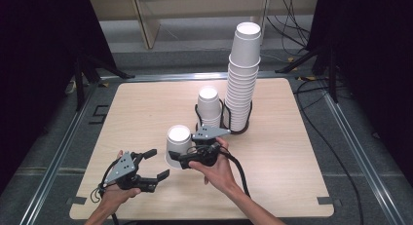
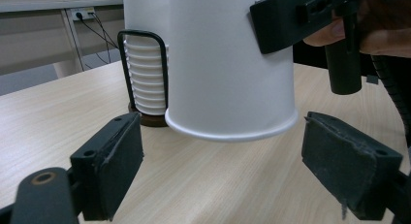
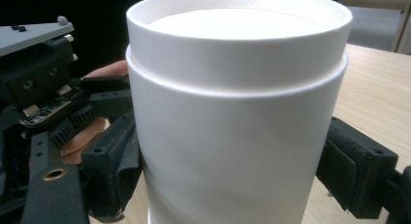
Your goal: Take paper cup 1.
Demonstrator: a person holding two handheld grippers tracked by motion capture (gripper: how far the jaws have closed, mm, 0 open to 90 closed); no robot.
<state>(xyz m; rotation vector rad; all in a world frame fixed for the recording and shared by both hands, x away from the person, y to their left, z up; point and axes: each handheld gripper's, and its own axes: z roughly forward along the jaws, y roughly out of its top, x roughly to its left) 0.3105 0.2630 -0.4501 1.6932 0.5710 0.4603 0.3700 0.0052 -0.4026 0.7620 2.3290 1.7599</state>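
Note:
A white paper cup (image 1: 178,143) stands upside down near the table's middle, and my right gripper (image 1: 176,153) is shut on its side. In the right gripper view the cup (image 3: 237,136) sits between both pads (image 3: 114,161), and a second cup seems nested in it. My left gripper (image 1: 159,162) is open at the front left, its jaws pointing at the cup. In the left gripper view the cup's rim (image 2: 232,129) hangs just beyond the spread pads (image 2: 116,166), seemingly a little off the table.
Behind the cup, two black wire holders carry upside-down cups: a short stack (image 1: 209,105) and a tall stack (image 1: 243,74) leaning slightly. The wooden table (image 1: 141,103) has bare room at left and right. Cables (image 1: 311,84) trail off the far right.

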